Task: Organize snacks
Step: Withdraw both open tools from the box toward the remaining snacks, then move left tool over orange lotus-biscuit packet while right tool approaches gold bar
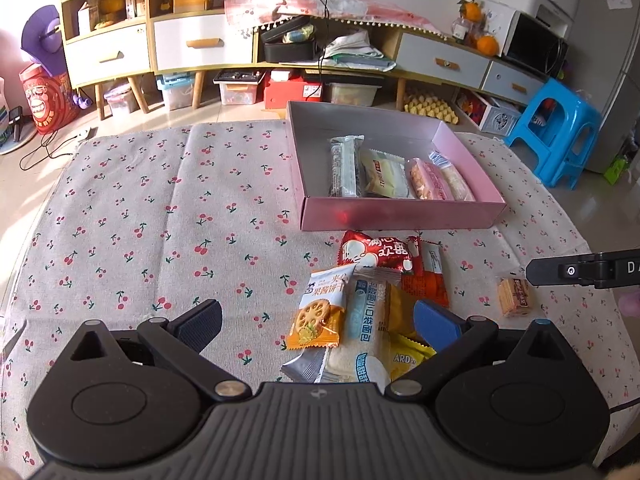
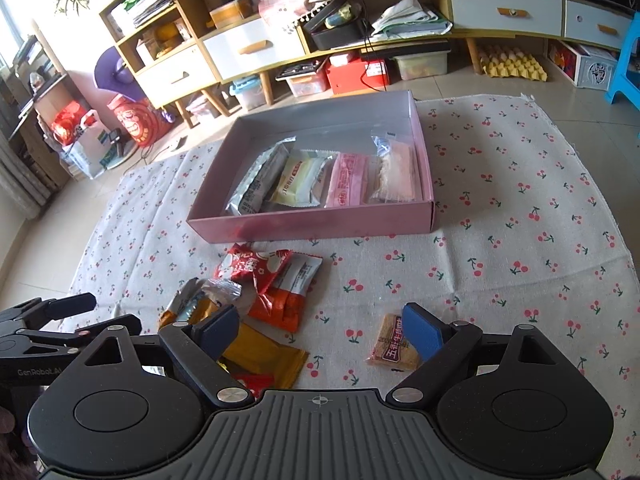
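Left wrist view: left gripper [image 1: 316, 320] hovering over the loose snack pile [image 1: 360, 308], fingers spread wide, gripping nothing. Pink box [image 1: 400, 214] lying beyond on the cherry-print cloth [image 1: 160, 208], four packets lined up inside.

Right wrist view: right gripper [image 2: 322, 330] also spread and empty, its blue pad [image 2: 422, 330] sitting just beside a small brown biscuit packet [image 2: 394, 346].

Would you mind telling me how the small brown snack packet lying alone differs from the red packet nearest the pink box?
The brown snack packet is small, squarish and lies alone on the cloth; the red packet is larger, crinkled and overlaps neighbouring wrappers in the pile. Both lie outside the pink box.
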